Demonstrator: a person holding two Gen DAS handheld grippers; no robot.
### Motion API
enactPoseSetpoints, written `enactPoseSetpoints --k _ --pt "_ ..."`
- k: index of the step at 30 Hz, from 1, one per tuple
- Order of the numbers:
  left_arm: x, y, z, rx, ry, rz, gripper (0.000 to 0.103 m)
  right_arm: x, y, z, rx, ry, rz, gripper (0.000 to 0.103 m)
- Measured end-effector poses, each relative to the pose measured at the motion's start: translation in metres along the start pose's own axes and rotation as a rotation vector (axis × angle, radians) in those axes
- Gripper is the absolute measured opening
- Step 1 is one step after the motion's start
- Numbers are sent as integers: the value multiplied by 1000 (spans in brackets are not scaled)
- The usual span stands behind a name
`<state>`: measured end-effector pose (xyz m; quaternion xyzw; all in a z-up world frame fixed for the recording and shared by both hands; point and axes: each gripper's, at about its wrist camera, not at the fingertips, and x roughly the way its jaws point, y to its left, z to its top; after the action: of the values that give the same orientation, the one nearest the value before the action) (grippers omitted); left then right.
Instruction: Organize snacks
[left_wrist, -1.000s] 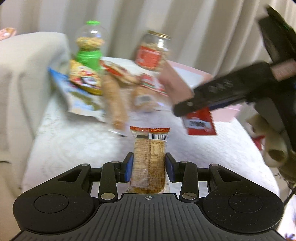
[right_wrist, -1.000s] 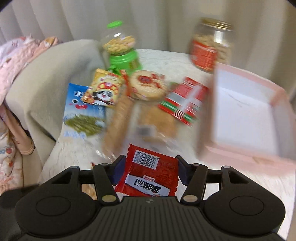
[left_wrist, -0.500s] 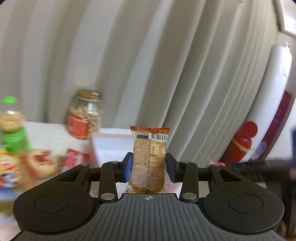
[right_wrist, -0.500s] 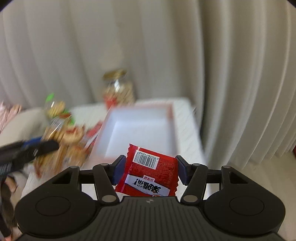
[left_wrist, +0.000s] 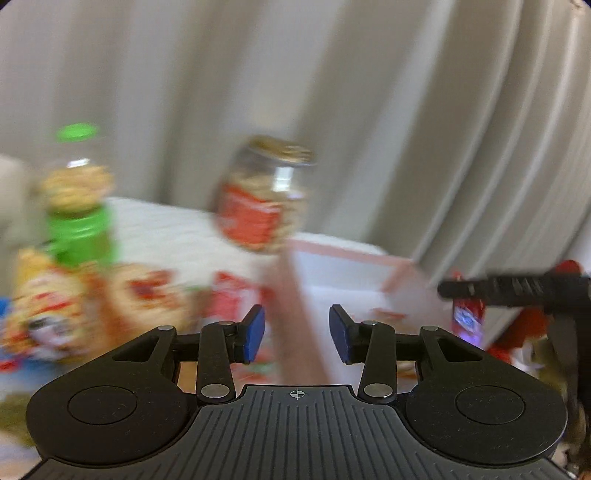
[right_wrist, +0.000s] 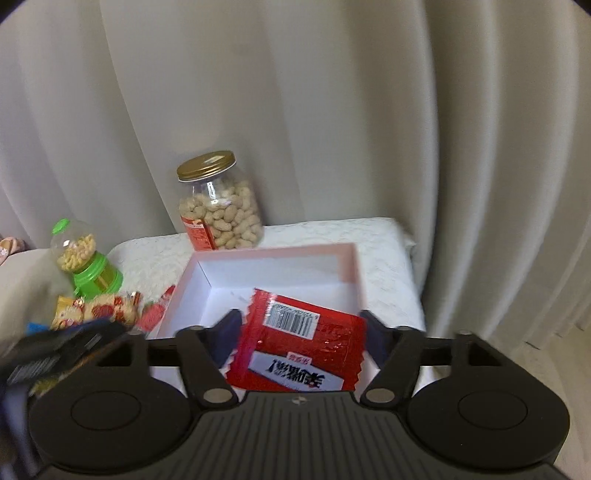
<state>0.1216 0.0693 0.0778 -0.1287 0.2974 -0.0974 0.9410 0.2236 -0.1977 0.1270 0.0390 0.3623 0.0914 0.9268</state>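
My right gripper (right_wrist: 301, 332) hovers over the pink-rimmed white box (right_wrist: 273, 254). Its jaws are opening, and a red packet (right_wrist: 303, 347) with a barcode lies tilted between them, with small gaps to both pads. My left gripper (left_wrist: 295, 334) is open, its blue pads (left_wrist: 255, 332) bare, and it points at the box's left wall (left_wrist: 291, 306) in a blurred view. The right gripper shows there as a dark bar (left_wrist: 517, 288) over the box. The left gripper appears blurred at the lower left (right_wrist: 62, 350) of the right wrist view.
A peanut jar (right_wrist: 218, 206) with a gold lid stands behind the box. A green-based nut dispenser (right_wrist: 88, 266) and a pile of snack packets (right_wrist: 107, 310) sit left of it on the white lace-covered table (right_wrist: 384, 258). Curtains hang behind. The table drops off at the right.
The brown snack bar is gone from my left gripper's fingers. Both grippers swung from the snack pile toward the pink box. The right jaws have widened around the red packet.
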Motion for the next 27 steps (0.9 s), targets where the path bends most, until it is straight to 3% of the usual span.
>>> enactPoseSetpoints --k 4,7,10,20,27 --pt "-16 32 -14 -7 26 127 44 34 12 11 45 66 -10 76" --pt "-23 49 -26 -19 72 175 44 41 26 6 38 100 29 76" --pt "-31 56 -37 -18 97 170 44 46 51 1 -3 124 34 76" --pt "-73 78 -48 -42 94 174 44 58 158 -11 -105 213 168 81" --pt "-83 98 -60 -89 99 143 44 75 215 -37 -173 341 182 82"
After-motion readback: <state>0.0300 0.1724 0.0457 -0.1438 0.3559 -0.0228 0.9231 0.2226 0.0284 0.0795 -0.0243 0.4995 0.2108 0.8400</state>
